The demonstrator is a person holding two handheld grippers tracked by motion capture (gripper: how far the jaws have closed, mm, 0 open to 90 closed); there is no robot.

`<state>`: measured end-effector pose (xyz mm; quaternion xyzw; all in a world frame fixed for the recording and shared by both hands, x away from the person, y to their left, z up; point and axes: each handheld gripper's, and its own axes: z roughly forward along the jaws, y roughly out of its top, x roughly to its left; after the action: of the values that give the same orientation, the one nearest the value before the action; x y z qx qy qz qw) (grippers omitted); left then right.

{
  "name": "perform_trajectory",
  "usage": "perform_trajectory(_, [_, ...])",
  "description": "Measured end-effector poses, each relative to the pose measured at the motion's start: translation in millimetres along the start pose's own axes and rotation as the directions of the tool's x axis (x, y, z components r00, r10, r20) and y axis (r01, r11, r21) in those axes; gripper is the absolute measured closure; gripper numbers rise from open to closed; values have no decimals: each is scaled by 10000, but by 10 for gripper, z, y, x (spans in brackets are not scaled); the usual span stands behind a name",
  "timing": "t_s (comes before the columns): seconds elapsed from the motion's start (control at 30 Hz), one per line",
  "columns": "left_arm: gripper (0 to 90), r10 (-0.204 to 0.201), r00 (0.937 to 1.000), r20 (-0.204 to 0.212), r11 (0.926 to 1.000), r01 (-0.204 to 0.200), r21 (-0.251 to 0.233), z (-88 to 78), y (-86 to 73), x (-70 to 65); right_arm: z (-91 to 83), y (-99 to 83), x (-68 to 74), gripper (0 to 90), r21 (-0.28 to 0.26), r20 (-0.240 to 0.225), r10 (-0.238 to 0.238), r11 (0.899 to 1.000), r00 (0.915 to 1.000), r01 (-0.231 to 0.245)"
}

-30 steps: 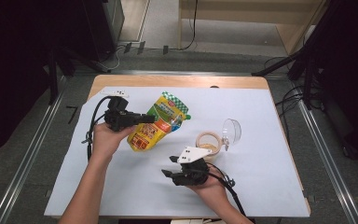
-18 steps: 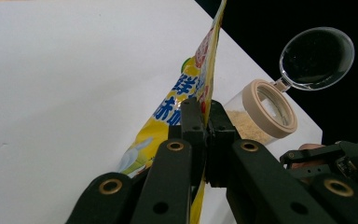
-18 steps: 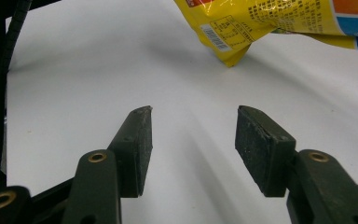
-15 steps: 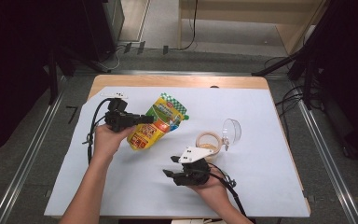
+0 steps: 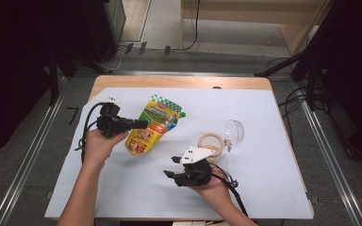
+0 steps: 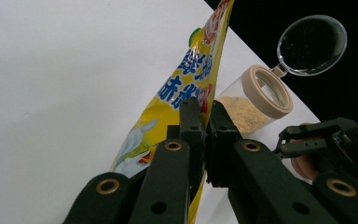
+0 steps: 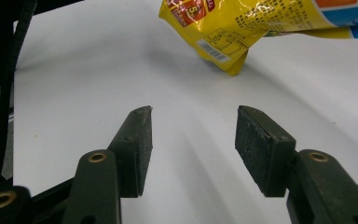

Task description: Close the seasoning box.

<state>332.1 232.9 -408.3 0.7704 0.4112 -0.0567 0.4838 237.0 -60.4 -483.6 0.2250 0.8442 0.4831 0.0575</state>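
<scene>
On the white sheet [image 5: 264, 141], left tongs [image 6: 204, 122] pinching yellow pouch [image 5: 153, 125], right tongs [image 7: 193, 130] spread wide.

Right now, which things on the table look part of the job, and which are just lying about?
In use, judging by the grip:
- snack pouch, clamped in the left gripper
- open jar holding crumbs, flip lid up
- right gripper, open, holding nothing

Lying about:
- white table cover
- cables on the floor
</scene>
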Motion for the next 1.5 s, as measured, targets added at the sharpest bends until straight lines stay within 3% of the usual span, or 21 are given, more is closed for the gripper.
perform_trajectory(0.17, [870,-119,9999,-49,9999,119,-71,-79,-62,-9,10,10,-3,476,21,-35,-1,10000,10000,1])
perform_trajectory(0.5, [860,198,9992,-355,9998,-200,-46,-222,-145,-4,-2,20,-10,476,7,29,-35,10000,10000,35])
perform_trajectory(0.67, [868,36,9999,-141,9999,-37,-111,-271,-198,45,-7,21,-18,476,-4,32,-27,10000,10000,27])
perform_trajectory(0.9, [881,344,9993,-172,9994,-342,87,-324,-243,37,-1,20,-19,476,13,27,-29,10000,10000,29])
perform_trajectory(1.2, [869,174,9997,-155,9998,-174,10,-448,-405,66,1,20,-26,476,8,60,23,10000,10000,-23])
perform_trajectory(1.5, [781,334,9994,47,9994,-334,100,-472,-455,68,25,18,-11,476,91,22,-77,9999,10000,77])
